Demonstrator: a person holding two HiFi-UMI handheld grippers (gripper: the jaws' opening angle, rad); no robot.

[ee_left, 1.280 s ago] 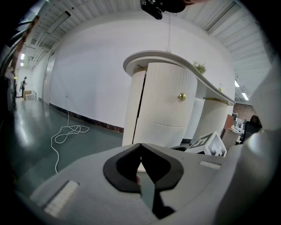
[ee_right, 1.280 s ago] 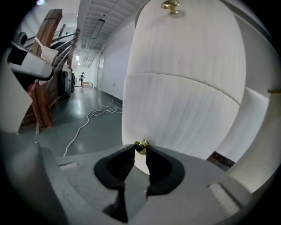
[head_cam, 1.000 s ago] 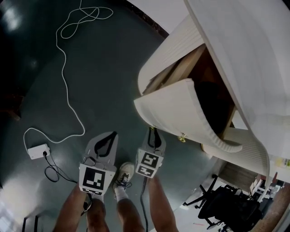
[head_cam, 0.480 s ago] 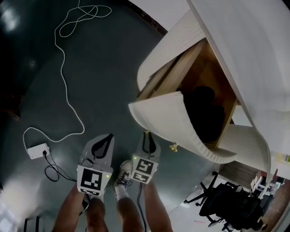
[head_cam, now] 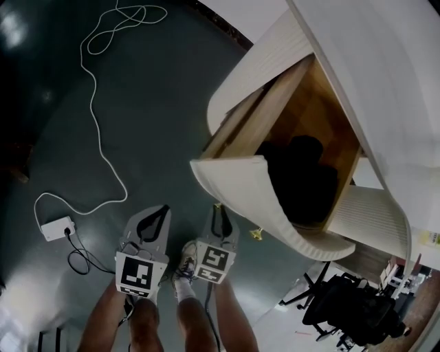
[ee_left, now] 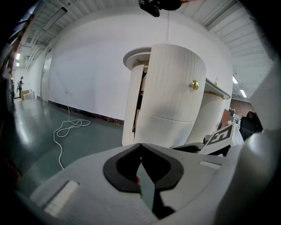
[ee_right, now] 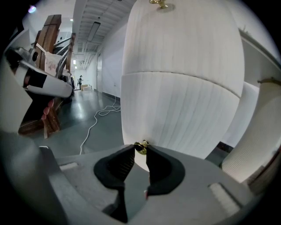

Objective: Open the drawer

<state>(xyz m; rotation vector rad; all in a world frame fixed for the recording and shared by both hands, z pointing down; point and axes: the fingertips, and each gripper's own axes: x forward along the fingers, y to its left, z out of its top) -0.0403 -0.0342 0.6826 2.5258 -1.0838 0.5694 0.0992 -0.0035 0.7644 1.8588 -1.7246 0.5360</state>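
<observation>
Drawer (head_cam: 240, 185) stands pulled well out of the white ribbed cabinet (head_cam: 385, 75), its wooden inside open to the head view. The right gripper (head_cam: 221, 208) has hold of it: in the right gripper view the two dark pads (ee_right: 120, 162) are closed a small way apart on a little brass knob (ee_right: 141, 147) low on the drawer's front, with the knob pinched right at their tips. A second brass knob (ee_right: 160, 3) sits higher on the same ribbed front, and a seam runs across the front between the two.

The left gripper (head_cam: 163, 208) hangs out from the cabinet, beside the right one on the side away from the drawer, touching nothing. Its jaws meet at the tips with nothing between them, as the left gripper view (ee_left: 140, 147) shows, and it looks at the drawer's front and the upper knob from the side.

Inside the drawer, against the cabinet's opening, lies a dark heap (head_cam: 302, 179) that I cannot make out. On the grey-green floor (head_cam: 158, 103), well away from the cabinet, a white cable (head_cam: 96, 117) snakes down to a small white box (head_cam: 57, 229). The person's shoe (head_cam: 187, 265) shows below the two grippers, and a black office chair (head_cam: 350, 313) stands near the cabinet's lower corner.
</observation>
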